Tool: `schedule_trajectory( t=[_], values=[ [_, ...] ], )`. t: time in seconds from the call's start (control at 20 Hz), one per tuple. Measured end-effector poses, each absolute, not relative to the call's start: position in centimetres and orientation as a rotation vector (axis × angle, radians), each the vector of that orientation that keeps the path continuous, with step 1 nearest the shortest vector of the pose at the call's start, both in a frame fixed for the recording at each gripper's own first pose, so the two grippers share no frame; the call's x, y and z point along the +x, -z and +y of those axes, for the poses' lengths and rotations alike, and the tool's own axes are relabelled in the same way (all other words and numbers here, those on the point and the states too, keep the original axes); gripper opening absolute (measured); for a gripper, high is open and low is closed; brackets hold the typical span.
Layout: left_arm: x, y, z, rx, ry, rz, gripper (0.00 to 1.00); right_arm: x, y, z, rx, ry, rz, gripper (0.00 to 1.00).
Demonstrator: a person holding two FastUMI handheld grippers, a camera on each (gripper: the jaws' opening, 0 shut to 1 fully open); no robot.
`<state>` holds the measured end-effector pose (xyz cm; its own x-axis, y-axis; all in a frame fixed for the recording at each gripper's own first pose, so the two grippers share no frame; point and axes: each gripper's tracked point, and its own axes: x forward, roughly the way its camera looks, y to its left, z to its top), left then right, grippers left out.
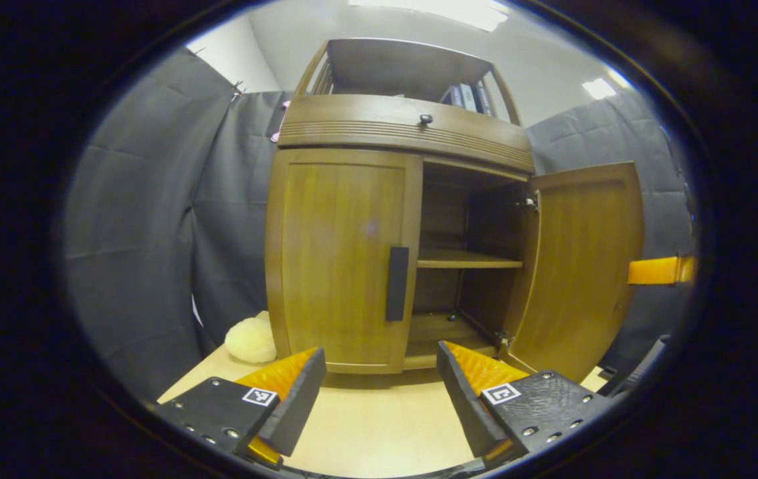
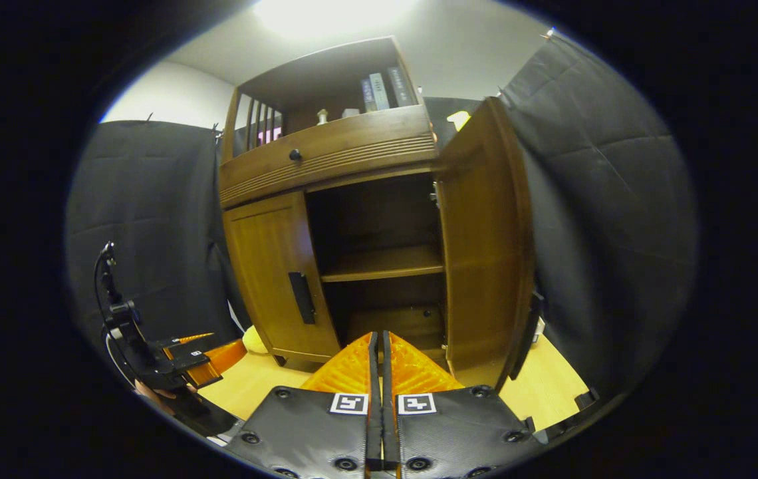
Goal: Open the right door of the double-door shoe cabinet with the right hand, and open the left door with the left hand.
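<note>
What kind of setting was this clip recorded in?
Most likely a recording booth set up indoors, not a lived-in home: dark cloth walls hang around a lone wooden shoe cabinet that stands on a pale table, with office-style ceiling lights above.

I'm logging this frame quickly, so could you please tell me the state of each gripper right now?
Left gripper: open, holding nothing, facing the closed left door.
Right gripper: closed, holding nothing.
</note>
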<state>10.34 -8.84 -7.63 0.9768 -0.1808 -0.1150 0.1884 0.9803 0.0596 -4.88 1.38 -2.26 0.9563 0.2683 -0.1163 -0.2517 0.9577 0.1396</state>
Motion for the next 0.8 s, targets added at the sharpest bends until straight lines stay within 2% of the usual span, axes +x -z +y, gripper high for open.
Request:
schedule_trajectory(
  t=[0.25,0.3,0.7,0.8],
  values=[
    [14.8,4.7,-9.6,0.103,0.16,0.071,0.96,-1.3,1.9,3.5,0.06,-0.304,0.103,0.02],
    [15.6,4.2,-10.1,0.104,0.157,0.067,0.96,0.0,2.1,3.9,0.059,-0.307,0.099,0.0],
    [22.6,2.8,-13.3,0.114,0.164,0.06,0.96,5.9,2.3,4.0,0.038,-0.267,0.083,0.03],
    [24.1,3.3,-13.9,0.127,0.163,0.072,0.96,6.4,3.3,4.6,0.025,-0.283,0.107,0.26]
  ],
)
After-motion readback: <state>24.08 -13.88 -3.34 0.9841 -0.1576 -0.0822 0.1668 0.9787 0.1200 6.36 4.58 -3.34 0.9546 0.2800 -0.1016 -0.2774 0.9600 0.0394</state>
